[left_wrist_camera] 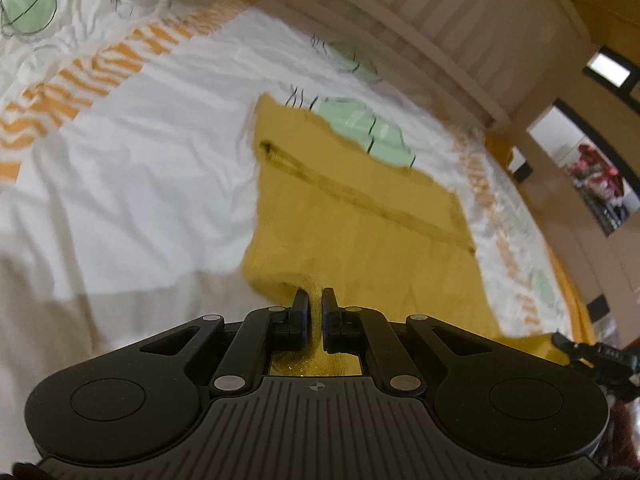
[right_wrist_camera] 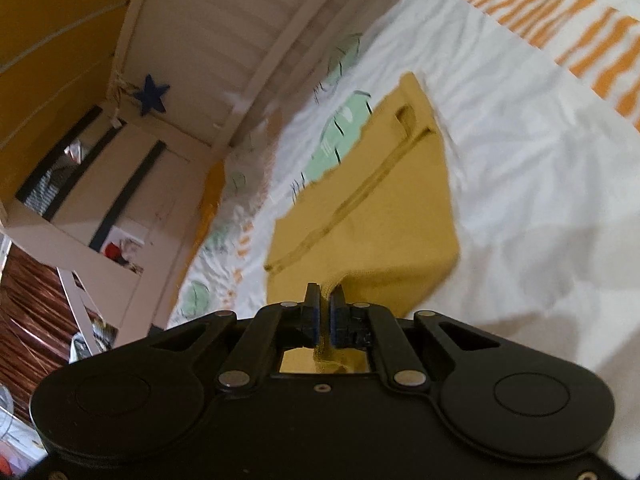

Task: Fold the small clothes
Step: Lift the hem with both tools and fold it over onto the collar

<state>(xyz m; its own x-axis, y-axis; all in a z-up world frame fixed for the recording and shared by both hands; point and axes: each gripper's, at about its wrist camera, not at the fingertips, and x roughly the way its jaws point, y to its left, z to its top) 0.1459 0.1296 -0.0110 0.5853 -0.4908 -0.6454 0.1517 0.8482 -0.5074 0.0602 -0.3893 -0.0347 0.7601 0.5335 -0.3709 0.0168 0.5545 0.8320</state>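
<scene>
A small mustard-yellow garment [left_wrist_camera: 360, 224] lies spread on a white bedspread with orange stripes and green leaves [left_wrist_camera: 132, 160]. My left gripper [left_wrist_camera: 315, 300] is shut on the garment's near edge, with yellow cloth between the pads. My right gripper [right_wrist_camera: 325, 300] is shut on another near edge of the same garment [right_wrist_camera: 372, 216], and the cloth hangs down between its fingers. The right gripper's tip also shows in the left wrist view [left_wrist_camera: 560, 340] at the garment's right corner. A seam line runs across the garment.
A pale wooden slatted bed end [left_wrist_camera: 420, 12] stands beyond the garment. In the right wrist view there are a white cabinet [right_wrist_camera: 120, 184], a dark blue star [right_wrist_camera: 151, 95] and a wooden floor [right_wrist_camera: 28, 300] at the left. Yellow walls show behind.
</scene>
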